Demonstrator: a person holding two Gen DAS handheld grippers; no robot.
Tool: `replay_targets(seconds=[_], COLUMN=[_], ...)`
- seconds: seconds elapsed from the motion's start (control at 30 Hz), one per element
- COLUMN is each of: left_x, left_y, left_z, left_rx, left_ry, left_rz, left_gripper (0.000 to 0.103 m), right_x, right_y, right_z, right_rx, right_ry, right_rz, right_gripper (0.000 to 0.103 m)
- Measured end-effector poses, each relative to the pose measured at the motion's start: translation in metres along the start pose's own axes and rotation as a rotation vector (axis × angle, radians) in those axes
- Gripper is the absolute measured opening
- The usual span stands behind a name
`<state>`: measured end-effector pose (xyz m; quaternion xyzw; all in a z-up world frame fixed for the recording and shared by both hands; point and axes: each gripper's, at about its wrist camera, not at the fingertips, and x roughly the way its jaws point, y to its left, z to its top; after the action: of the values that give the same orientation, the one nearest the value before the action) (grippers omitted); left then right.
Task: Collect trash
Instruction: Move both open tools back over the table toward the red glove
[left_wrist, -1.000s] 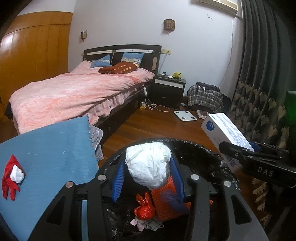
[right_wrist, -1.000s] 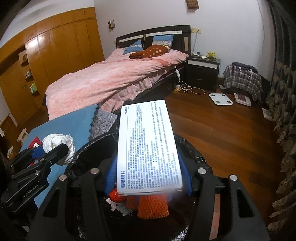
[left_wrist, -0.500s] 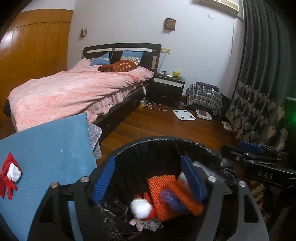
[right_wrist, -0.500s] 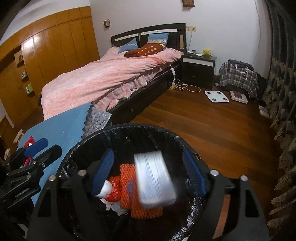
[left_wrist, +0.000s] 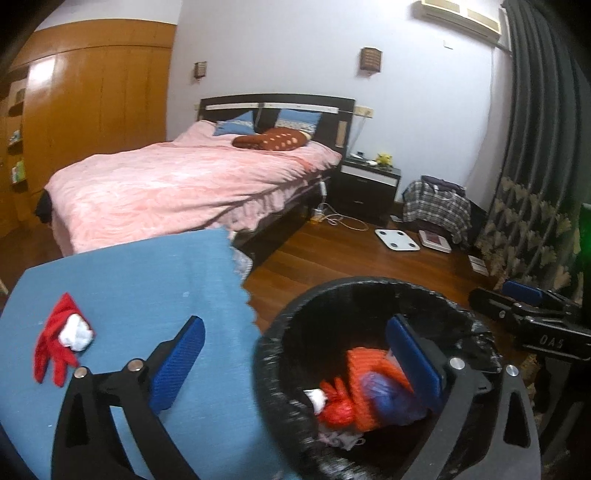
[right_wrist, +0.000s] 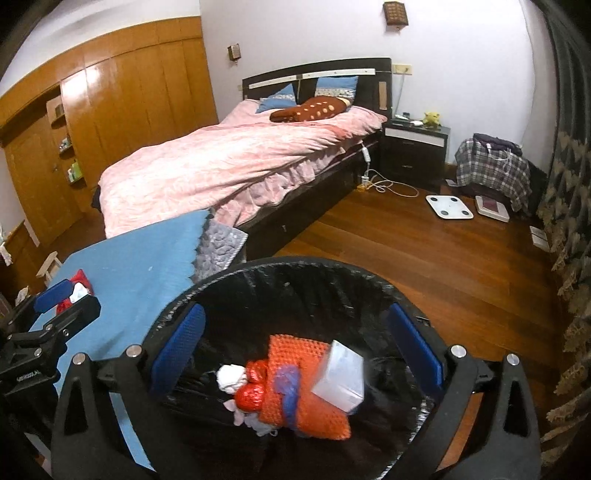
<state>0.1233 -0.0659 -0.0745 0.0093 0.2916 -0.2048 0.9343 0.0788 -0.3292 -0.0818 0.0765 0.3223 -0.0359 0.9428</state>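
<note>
Lying tilted in the black-lined bin (right_wrist: 295, 269), the white box (right_wrist: 340, 380) leans on orange netting (right_wrist: 299, 373) — both claws, left (left_wrist: 295, 365) and right (right_wrist: 295, 354), opening wide, empty — red wrapper (left_wrist: 61, 339) remaining on the blue table (left_wrist: 140, 280).

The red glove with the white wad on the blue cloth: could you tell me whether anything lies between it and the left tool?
Nothing visible does. The glove lies alone on the blue cloth, ahead and left of the left tool, whose jaws are opening, nothing between them. Only bare cloth separates them; the bin sits right.
</note>
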Motion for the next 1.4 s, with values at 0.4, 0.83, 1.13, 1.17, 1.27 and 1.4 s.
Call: replay_targets(seconds=[0.4, 0.83, 1.13, 1.17, 1.27, 1.4], left_x=[-0.035, -0.051, -0.037, -0.037, -0.028, -0.017], left_y=[0.078, 0.168, 0.223, 0.229, 0.245, 0.261], left_z=[-0.010, -0.025, -0.038, -0.040, -0.043, -0.048], left_rx=[-0.069, -0.162, -0.211, -0.217, -0.236, -0.248], left_ry=[-0.036, -0.039, -0.013, -0.009, 0.003, 0.024], left_rz=[0.164, 0.324, 0.403, 0.407, 0.416, 0.417], left_gripper=[0.097, 0.097, 0.096, 0.094, 0.089, 0.080], right_x=[0.018, 0.058, 0.094, 0.097, 0.111, 0.126], right_y=[0.073, 0.164, 0.215, 0.220, 0.239, 0.257], right_z=[0.019, 0.030, 0.026, 0.025, 0.023, 0.023], right_rx=[-0.076, -0.162, -0.211, -0.218, -0.242, -0.260], right_ry=[-0.008, 0.008, 0.052, 0.057, 0.075, 0.091], right_rz=[0.105, 0.208, 0.252, 0.255, 0.267, 0.280], right_gripper=[0.097, 0.097, 0.097, 0.097, 0.097, 0.097])
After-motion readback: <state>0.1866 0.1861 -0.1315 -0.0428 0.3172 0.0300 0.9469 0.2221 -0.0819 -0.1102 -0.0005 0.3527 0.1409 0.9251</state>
